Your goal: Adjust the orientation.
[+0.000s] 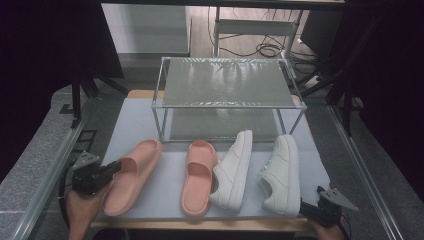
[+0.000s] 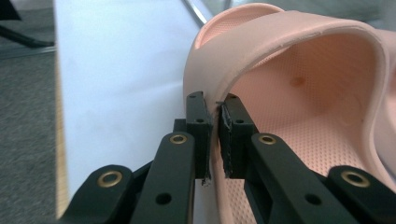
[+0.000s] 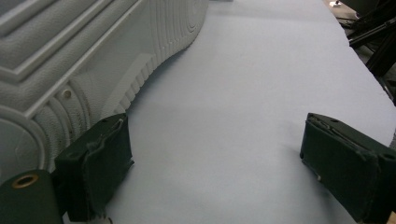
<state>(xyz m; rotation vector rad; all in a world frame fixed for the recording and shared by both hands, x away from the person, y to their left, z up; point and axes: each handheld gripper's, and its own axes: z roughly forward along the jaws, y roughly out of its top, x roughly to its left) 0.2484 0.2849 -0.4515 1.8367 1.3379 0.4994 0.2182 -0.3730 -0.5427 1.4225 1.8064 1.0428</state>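
Two pink slides and two white sneakers lie in a row on the pale mat (image 1: 170, 187). My left gripper (image 1: 116, 167) is shut on the side wall of the left pink slide (image 1: 132, 175); in the left gripper view (image 2: 215, 135) the pads pinch the strap's edge of that slide (image 2: 299, 93). The second pink slide (image 1: 198, 177) lies beside a white sneaker (image 1: 234, 169). My right gripper (image 1: 306, 209) sits at the front right corner, open, with its jaws (image 3: 215, 168) wide apart over bare mat, just right of the other white sneaker (image 1: 281, 172), whose sole (image 3: 70, 60) lies by the left jaw.
A two-tier metal rack (image 1: 227, 82) with glass shelves stands at the back of the mat. The wooden table edge (image 1: 200, 224) runs along the front. Metal rails (image 1: 50, 175) and dark stands flank the table.
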